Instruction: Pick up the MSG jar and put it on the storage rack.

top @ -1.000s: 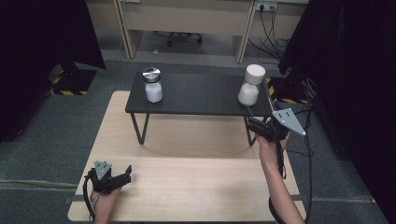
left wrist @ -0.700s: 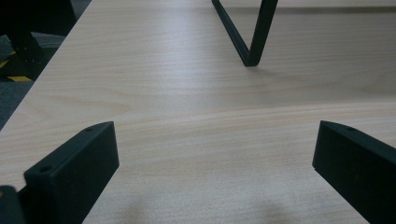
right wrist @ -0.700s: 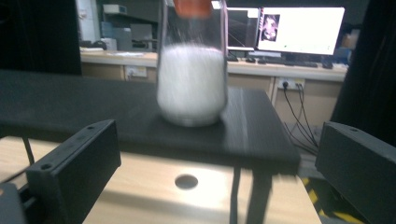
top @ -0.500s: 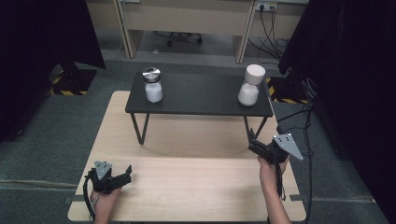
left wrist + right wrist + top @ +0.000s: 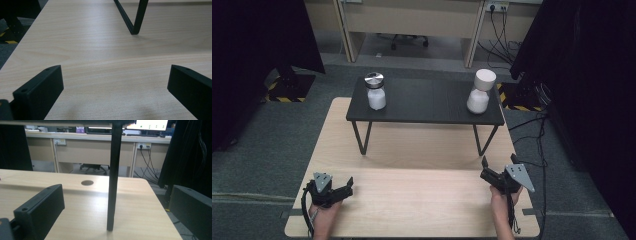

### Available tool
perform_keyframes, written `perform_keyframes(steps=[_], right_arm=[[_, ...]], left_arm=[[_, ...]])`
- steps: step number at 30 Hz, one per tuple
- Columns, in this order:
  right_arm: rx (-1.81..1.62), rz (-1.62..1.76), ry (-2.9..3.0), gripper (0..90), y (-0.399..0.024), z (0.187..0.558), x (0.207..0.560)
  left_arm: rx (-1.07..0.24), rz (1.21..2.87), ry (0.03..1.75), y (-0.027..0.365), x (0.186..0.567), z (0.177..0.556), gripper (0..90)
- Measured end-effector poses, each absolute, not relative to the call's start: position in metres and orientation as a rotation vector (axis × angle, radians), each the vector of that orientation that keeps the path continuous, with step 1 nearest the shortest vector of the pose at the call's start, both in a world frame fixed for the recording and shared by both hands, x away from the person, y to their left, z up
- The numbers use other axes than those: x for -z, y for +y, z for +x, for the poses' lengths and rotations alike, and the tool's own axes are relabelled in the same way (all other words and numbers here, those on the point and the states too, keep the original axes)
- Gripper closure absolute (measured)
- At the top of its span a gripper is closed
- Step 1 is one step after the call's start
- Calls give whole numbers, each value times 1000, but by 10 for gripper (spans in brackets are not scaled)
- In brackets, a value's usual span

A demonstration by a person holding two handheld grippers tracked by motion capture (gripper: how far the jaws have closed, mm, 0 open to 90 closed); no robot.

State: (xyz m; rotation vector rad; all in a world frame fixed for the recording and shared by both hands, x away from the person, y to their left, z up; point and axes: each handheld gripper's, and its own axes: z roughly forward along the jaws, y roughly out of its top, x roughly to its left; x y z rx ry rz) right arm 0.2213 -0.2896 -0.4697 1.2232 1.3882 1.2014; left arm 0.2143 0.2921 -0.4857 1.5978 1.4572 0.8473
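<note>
Resting apart on wooden table (image 5: 422, 200): left gripper (image 5: 348, 186), right gripper (image 5: 497, 161), jaws spread, pointing toward shelf (image 5: 427, 102).

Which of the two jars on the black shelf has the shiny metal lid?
The left jar; its lid is silver metal, while the right jar has a white cap.

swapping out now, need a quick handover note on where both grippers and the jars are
Left gripper: open, empty, low over the near left of the wooden table.
Right gripper: open, empty, near the right edge, facing a leg of the black stand.
Steel-lid jar stands on the stand's left end, white-lid jar on its right end, both upright.
Done: neither jar is held.
Left: probably reach for and grip the jars.
</note>
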Motion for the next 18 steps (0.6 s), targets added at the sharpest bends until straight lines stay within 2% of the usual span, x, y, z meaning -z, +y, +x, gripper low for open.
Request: perform_keyframes(steps=[18], right_arm=[[-1186, 1305, 1354, 3, -290, 205, 506]], left_arm=[[-845, 1599, 1459, 292, 485, 215, 0]])
